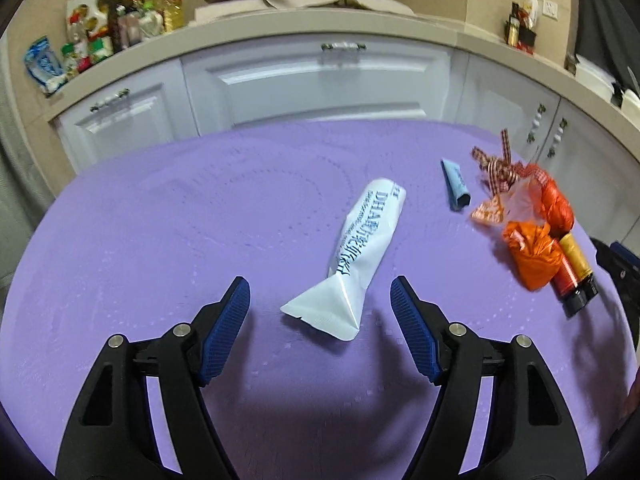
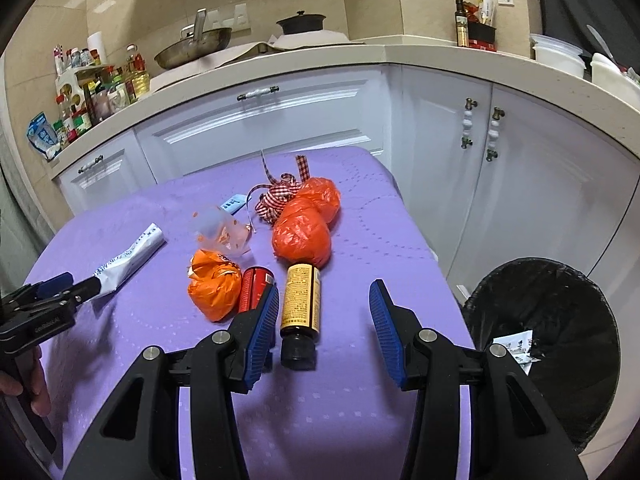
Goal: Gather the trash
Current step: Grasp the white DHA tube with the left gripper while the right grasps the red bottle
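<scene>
A purple cloth covers the table, and the trash lies scattered on it in front of white kitchen cabinets. The left gripper hovers low over the cloth with its jaws spread wide and nothing gripped; a white printed tube lies flat between and just ahead of its blue pads, with the crimped end nearest the gripper and neither pad touching it. Further right in the left wrist view sit a small blue tube, a tangle of checked ribbon and orange plastic bags. The right gripper is partly open and holds nothing; a brown bottle with a yellow label lies on its side between the fingers, black cap towards the camera, close to the left pad but whether they touch I cannot tell. Beside the bottle lie a red can, a crumpled orange bag and 2 tied red-orange bags. A black-lined bin stands off the table's right edge with some paper inside it.
</scene>
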{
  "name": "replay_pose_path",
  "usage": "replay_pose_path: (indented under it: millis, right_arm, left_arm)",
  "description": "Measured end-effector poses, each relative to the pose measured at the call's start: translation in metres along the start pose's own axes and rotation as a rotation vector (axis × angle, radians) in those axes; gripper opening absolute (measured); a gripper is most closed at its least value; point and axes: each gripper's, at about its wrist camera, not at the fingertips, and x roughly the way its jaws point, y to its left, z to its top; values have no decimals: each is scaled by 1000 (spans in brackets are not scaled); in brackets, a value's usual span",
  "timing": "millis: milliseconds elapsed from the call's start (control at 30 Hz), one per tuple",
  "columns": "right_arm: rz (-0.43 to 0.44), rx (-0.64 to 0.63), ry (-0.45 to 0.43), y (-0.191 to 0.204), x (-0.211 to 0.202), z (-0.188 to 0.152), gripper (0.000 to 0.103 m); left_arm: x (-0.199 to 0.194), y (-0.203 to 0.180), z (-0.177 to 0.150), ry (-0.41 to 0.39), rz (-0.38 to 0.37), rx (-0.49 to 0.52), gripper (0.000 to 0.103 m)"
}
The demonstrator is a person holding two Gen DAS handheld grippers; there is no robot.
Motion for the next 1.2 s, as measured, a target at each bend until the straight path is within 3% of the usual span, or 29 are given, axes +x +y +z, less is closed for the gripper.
replay_pose_path:
  millis: [167, 267, 300, 767, 1000, 1200]
  right_arm:
    - [-2, -2, 18, 1, 7, 1, 47]
    - [4, -2, 32, 3, 11, 1, 48]
    - [4, -2, 35, 3, 12, 0, 48]
    - [26, -40, 35, 20, 3, -5, 49]
    - [73, -77, 61, 38, 7, -10, 31]
    - [72, -91, 89, 47, 14, -13, 28]
  left_arm:
    - [13, -2, 1, 30, -20, 18, 68]
    - [17, -5, 1, 40, -20, 42, 48]
    - [19, -6, 0, 47, -25, 49, 45]
    - [2, 2, -9, 15, -25, 36, 41]
    - [-15, 20, -20, 6, -2, 0, 41]
    - [-22, 33, -26, 5, 7, -27, 41]
